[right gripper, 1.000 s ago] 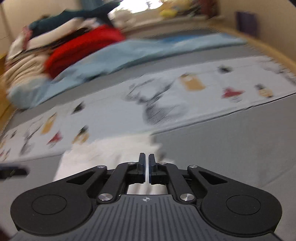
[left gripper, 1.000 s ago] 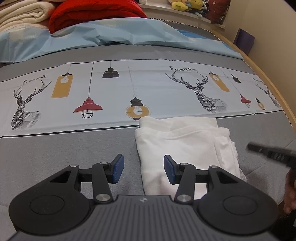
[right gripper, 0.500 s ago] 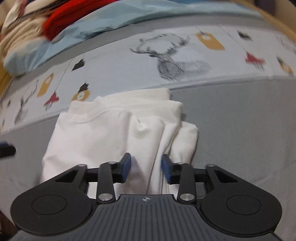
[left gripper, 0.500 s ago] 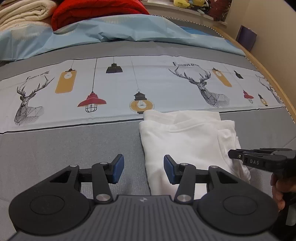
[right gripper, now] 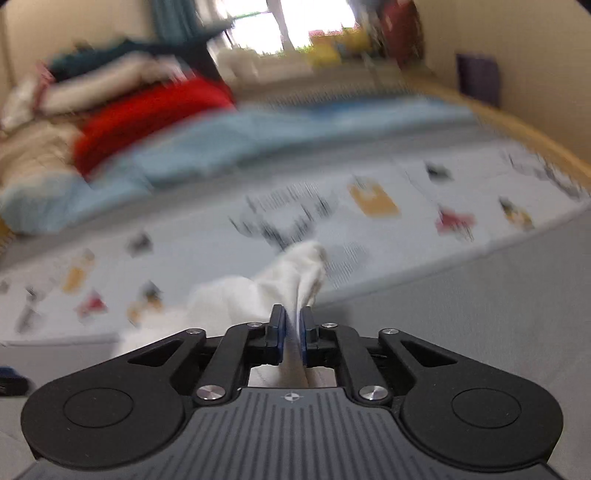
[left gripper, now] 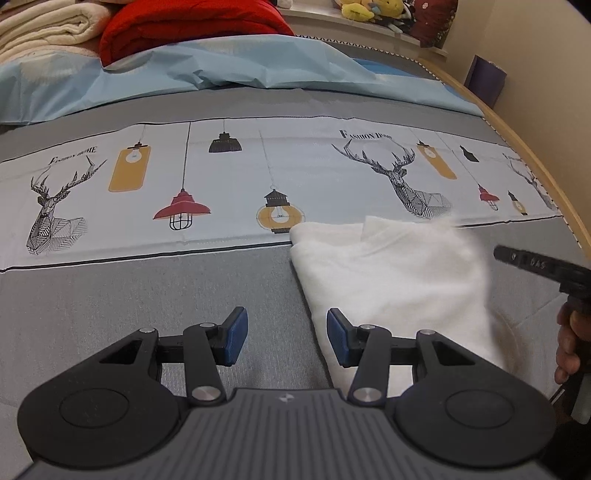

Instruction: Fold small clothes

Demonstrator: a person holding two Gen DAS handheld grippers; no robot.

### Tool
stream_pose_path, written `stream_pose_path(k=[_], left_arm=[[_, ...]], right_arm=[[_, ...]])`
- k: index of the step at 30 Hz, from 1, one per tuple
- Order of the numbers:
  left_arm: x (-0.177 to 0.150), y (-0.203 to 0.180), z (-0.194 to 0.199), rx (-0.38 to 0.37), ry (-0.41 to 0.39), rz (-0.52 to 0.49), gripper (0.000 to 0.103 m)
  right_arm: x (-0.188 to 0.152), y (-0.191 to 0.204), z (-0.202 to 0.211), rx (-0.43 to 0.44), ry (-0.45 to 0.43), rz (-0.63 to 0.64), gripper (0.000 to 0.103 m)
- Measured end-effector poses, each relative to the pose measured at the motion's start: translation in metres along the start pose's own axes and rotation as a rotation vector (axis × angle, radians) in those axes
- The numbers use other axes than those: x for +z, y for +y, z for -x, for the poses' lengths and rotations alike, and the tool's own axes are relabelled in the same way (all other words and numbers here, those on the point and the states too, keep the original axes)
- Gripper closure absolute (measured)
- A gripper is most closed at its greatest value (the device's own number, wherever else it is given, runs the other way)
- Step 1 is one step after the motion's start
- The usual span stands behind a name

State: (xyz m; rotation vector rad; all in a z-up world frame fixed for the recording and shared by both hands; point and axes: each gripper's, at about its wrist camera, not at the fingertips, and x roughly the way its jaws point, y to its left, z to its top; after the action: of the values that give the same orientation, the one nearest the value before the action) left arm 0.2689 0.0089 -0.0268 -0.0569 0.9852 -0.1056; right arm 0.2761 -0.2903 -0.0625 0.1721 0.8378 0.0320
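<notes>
A white garment [left gripper: 391, 280] lies partly folded on the grey bed cover, its right side blurred and raised. My left gripper [left gripper: 283, 338] is open and empty, low over the bed at the garment's near left edge. My right gripper [right gripper: 291, 332] is shut on a fold of the white garment [right gripper: 295, 273] and holds it lifted; this view is blurred. The right gripper's body [left gripper: 543, 267] and the hand holding it show at the right edge of the left wrist view.
A printed sheet with deer and lamps [left gripper: 229, 184] runs across the bed. Behind it lie a light blue cover [left gripper: 229, 70], a red blanket [left gripper: 192, 29] and cream blankets [left gripper: 44, 29]. The bed's wooden edge [left gripper: 532, 155] curves along the right.
My right gripper was open over the garment's right edge half a second ago; it has shut on that edge and lifted it. The left gripper stayed open and nearly still.
</notes>
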Motion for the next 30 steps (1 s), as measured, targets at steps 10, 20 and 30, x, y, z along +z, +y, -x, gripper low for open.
stream_pose_path(k=[10, 20, 30], left_arm=[[-0.001, -0.006, -0.004, 0.002, 0.013, -0.015, 0.051], [-0.007, -0.015, -0.010, 0.002, 0.038, -0.047, 0.051], [-0.017, -0.031, -0.022, -0.049, 0.119, -0.109, 0.049]], right_arm=[[-0.025, -0.025, 0.011, 0.186, 0.213, 0.049, 0.065], [-0.054, -0.040, 0.010, 0.157, 0.378, 0.184, 0.060], [-0.051, -0.054, 0.014, 0.176, 0.357, 0.123, 0.071]])
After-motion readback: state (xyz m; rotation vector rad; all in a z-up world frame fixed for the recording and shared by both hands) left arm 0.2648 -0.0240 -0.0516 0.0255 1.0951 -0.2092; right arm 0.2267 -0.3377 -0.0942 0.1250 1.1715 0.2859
